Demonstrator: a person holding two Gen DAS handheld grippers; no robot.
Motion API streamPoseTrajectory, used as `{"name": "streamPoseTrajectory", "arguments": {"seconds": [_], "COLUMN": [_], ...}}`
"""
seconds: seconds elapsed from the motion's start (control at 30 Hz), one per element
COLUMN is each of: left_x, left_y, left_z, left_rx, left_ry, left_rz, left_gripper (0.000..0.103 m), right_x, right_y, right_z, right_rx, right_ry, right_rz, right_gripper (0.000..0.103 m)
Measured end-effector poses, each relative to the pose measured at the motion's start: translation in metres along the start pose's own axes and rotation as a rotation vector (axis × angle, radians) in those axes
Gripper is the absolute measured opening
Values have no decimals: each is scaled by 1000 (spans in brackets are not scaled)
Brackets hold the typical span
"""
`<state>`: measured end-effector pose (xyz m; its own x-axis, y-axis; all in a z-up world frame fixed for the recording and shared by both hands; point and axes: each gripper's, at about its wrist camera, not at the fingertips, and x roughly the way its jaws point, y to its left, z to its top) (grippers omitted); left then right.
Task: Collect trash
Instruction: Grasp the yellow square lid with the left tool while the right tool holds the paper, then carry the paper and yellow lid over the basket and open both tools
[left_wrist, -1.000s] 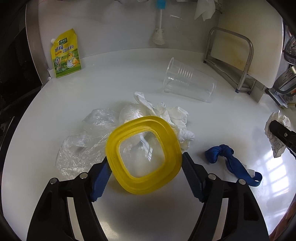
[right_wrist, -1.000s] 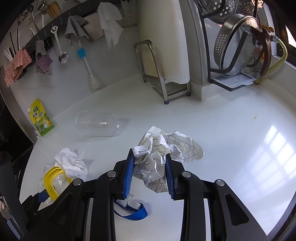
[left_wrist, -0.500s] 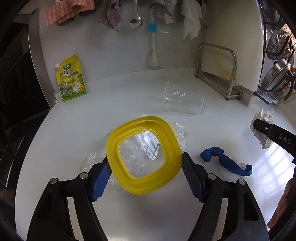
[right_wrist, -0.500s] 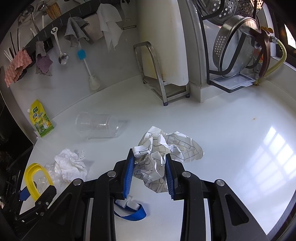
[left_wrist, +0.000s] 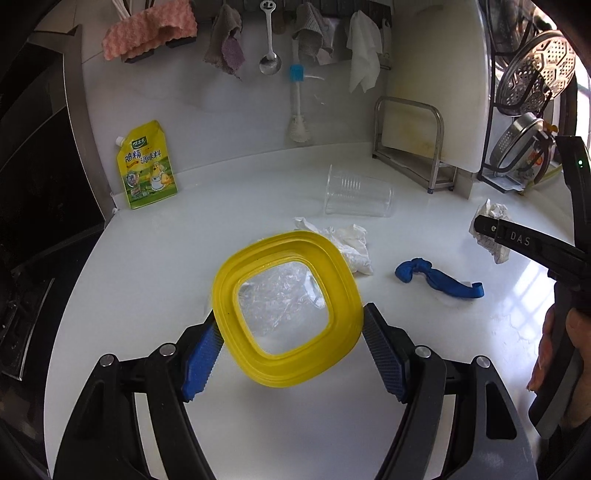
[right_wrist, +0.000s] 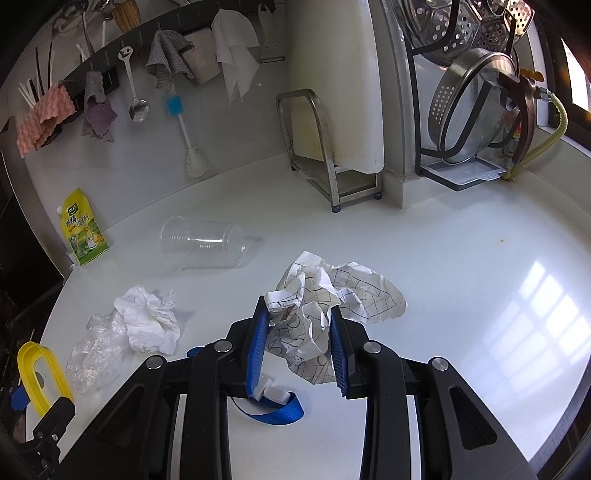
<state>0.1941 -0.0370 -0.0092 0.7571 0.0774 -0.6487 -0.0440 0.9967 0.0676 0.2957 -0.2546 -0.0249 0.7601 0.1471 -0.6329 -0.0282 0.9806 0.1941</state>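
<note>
My left gripper (left_wrist: 290, 328) is shut on a yellow square lid (left_wrist: 286, 308) with a clear centre and holds it above the white counter (left_wrist: 221, 229); the lid also shows in the right wrist view (right_wrist: 38, 376). My right gripper (right_wrist: 299, 334) is shut on a crumpled grid-printed paper (right_wrist: 321, 314) that rests on the counter; it also shows in the left wrist view (left_wrist: 489, 229). A white tissue (right_wrist: 147, 317), a clear plastic bag (right_wrist: 94, 354), a tipped clear cup (right_wrist: 203, 242) and a blue strap (left_wrist: 437, 282) lie on the counter.
A yellow seasoning pouch (left_wrist: 146, 166) leans on the back wall. A metal rack (right_wrist: 325, 166) with a white cutting board (right_wrist: 332, 81) stands behind. A colander rack (right_wrist: 476, 107) is at the right. Cloths, a spoon and a brush (left_wrist: 297, 107) hang on the wall.
My left gripper has lifted and pulled back with the yellow lid, away from the bag and tissue. My right gripper has stayed shut on the paper in place.
</note>
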Motion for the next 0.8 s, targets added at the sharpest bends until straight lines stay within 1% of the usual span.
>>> {"name": "streamPoseTrajectory", "arguments": {"seconds": [0.23,0.33,0.4,0.47,0.6,0.7,0.8], "left_x": [-37,-54,-65,-73,-85,-96,-104], "left_y": [18,27,33,37,41,40,38], "left_z": [-29,-42,-52,-60,-79,-97,-113], "left_rx": [17,28,34,34,24,27,40], "left_ry": [-62,-84,-93,-96,-83,-71,-50], "left_rz": [-9,-17,-30,-41,-79,-101,-136], "left_gripper": [71,72,72,72,72,72,72], "right_x": [-37,-65,-89,-110,-153,-179,-199], "right_y": [14,21,26,28,36,41,44], "right_z": [-25,-41,-59,-80,-128,-165,-199], "right_rx": [-26,-24,-43,-40,-62,-46,1], "right_ry": [-63,-89,-115,-104,-97,-86,-61], "right_rz": [-39,-23,-56,-53,-95,-94,-86], "right_gripper": [30,30,30,30,30,30,30]}}
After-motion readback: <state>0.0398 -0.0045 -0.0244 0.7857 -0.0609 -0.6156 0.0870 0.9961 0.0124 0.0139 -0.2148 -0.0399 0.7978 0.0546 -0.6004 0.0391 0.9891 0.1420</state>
